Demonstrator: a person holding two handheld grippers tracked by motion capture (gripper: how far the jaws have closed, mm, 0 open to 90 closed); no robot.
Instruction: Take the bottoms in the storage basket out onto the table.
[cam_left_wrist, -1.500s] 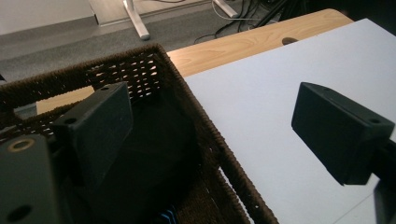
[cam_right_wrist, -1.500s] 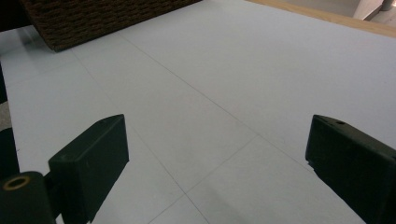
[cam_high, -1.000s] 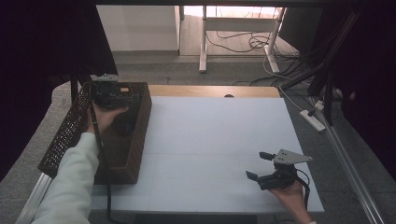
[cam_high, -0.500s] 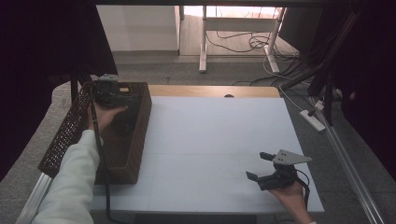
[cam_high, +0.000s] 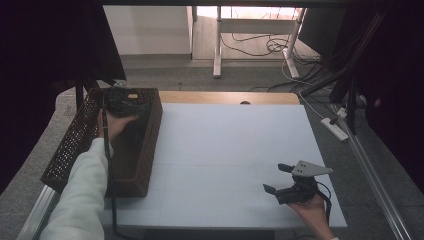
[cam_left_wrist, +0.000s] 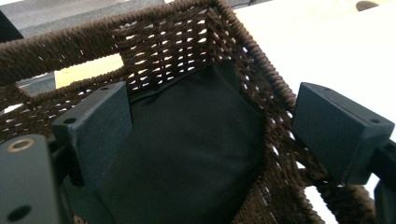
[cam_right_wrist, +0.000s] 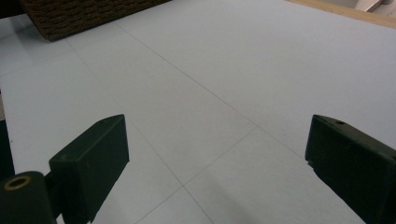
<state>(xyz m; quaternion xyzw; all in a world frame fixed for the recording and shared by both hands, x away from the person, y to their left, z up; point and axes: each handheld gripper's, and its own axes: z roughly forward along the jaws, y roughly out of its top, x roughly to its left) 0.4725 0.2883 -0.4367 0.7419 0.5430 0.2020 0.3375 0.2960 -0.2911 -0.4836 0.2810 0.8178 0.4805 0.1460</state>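
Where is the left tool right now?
High view: the left tool is at the far end of the wicker basket on the table's left, jaws open over black cloth.

My left gripper (cam_left_wrist: 210, 140) is hemmed in by the brown woven basket's walls (cam_left_wrist: 187, 51); the white tabletop (cam_high: 235, 145) lies open.

The room sits dim, with both upper corners of the high view sunk in near-black. Daylight spills in at top centre, blown out pale on the floor beyond the table (cam_high: 235, 150), whose white sheet glows evenly with faint, soft shadows. In the left gripper view, the upper right burns out to flat white, light pricks through the woven basket (cam_left_wrist: 154, 51) wall, and the near jaws are soft. The right gripper view is bluish, even, its jaws blurred at the bottom.
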